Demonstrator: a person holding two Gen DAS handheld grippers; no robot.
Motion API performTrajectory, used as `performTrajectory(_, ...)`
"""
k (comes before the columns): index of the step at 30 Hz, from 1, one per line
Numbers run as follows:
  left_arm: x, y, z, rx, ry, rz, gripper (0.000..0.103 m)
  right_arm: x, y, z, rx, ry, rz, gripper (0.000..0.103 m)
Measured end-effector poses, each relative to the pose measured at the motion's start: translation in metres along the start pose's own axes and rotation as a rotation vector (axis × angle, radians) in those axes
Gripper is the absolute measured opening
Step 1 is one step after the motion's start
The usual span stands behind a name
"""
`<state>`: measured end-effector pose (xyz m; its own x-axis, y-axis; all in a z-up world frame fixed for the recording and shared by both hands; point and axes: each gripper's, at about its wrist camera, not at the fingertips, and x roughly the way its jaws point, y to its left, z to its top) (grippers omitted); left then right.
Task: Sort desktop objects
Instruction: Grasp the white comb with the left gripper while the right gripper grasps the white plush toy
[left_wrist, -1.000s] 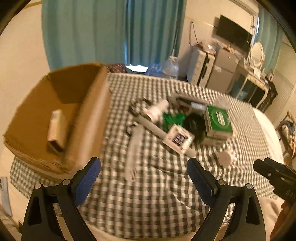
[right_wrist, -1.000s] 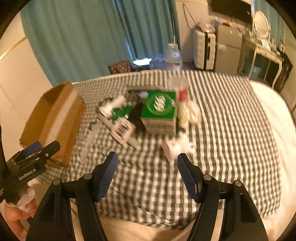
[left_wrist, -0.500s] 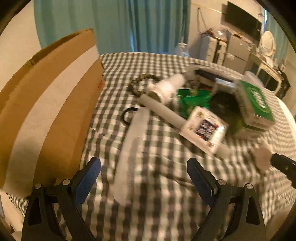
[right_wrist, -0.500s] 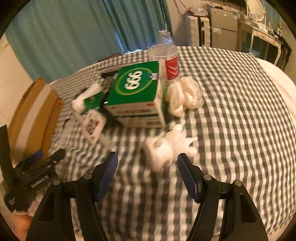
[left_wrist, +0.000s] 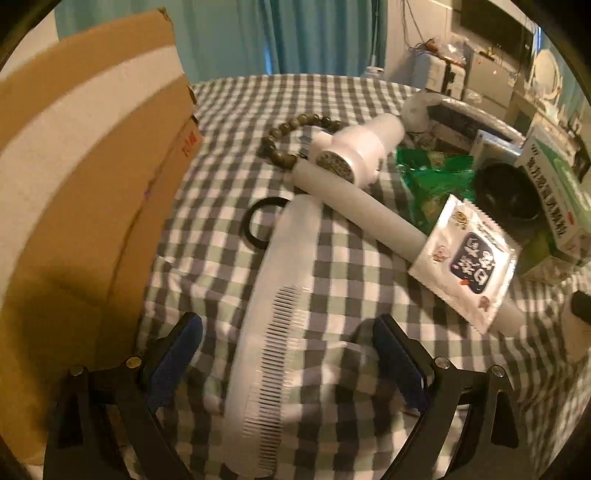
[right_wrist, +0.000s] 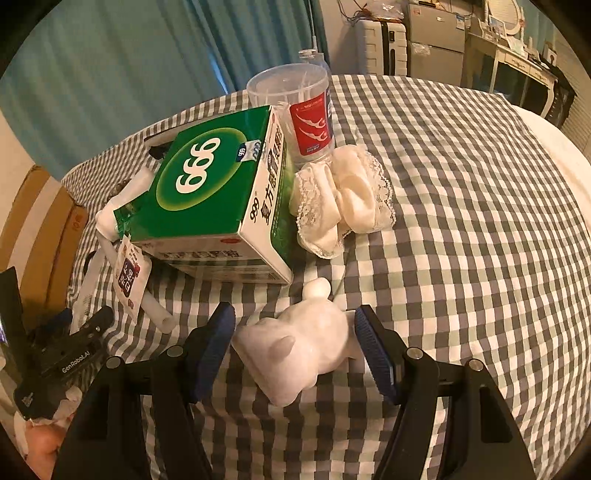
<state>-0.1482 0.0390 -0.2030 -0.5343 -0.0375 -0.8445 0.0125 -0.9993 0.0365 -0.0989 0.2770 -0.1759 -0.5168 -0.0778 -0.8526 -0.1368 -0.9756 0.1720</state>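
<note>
The left gripper (left_wrist: 288, 354) hangs low over the checked bench (left_wrist: 332, 96), fingers apart, a white comb (left_wrist: 273, 354) lying between them untouched. The right gripper (right_wrist: 295, 345) has its fingers apart around a white figurine (right_wrist: 299, 354), with gaps on both sides. Farther off lie a white tube (left_wrist: 354, 199), a snack packet (left_wrist: 469, 254) and a bead bracelet (left_wrist: 291, 129). A green box (right_wrist: 218, 192) sits beside a lace scrunchie (right_wrist: 343, 199) and a clear cup (right_wrist: 295, 110). A cardboard box (left_wrist: 85, 177) stands left.
</note>
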Motion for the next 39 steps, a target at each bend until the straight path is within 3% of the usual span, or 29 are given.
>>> performTrajectory(3, -0.002, 0.007, -0.002, -0.034, 0.000, -0.036, 0.083, 0.000, 0.001, 0.000, -0.001, -0.002, -0.001, 0.067)
performTrajectory(5, -0.006, 0.010, -0.003, -0.036, -0.002, -0.048, 0.066, -0.001, 0.001, -0.001, 0.000, -0.003, -0.001, 0.067)
performTrajectory(8, -0.012, 0.014, -0.006, -0.042, -0.009, -0.058, 0.049, -0.001, 0.002, -0.003, 0.003, 0.006, 0.005, 0.068)
performTrajectory(11, -0.014, 0.020, -0.007, -0.056, -0.014, -0.068, 0.039, 0.001, 0.001, -0.008, 0.015, 0.042, 0.001, 0.075)
performTrajectory(15, -0.008, 0.015, -0.007, -0.024, -0.004, -0.049, 0.041, 0.012, 0.000, -0.011, 0.004, 0.089, -0.038, 0.078)
performTrajectory(19, -0.006, 0.005, -0.005, 0.029, -0.031, -0.007, 0.041, 0.012, -0.005, -0.011, 0.021, 0.081, -0.013, 0.077)
performTrajectory(25, -0.015, 0.009, -0.005, 0.007, -0.058, -0.049, 0.027, 0.002, -0.012, -0.011, 0.039, 0.061, -0.004, 0.075)
performTrajectory(32, -0.032, 0.007, -0.009, -0.006, -0.075, -0.108, 0.026, -0.026, -0.034, -0.012, 0.060, 0.023, 0.020, 0.075)
performTrajectory(39, -0.069, -0.018, -0.018, 0.095, -0.136, -0.125, 0.027, -0.062, -0.029, -0.024, 0.027, -0.027, 0.026, 0.075)
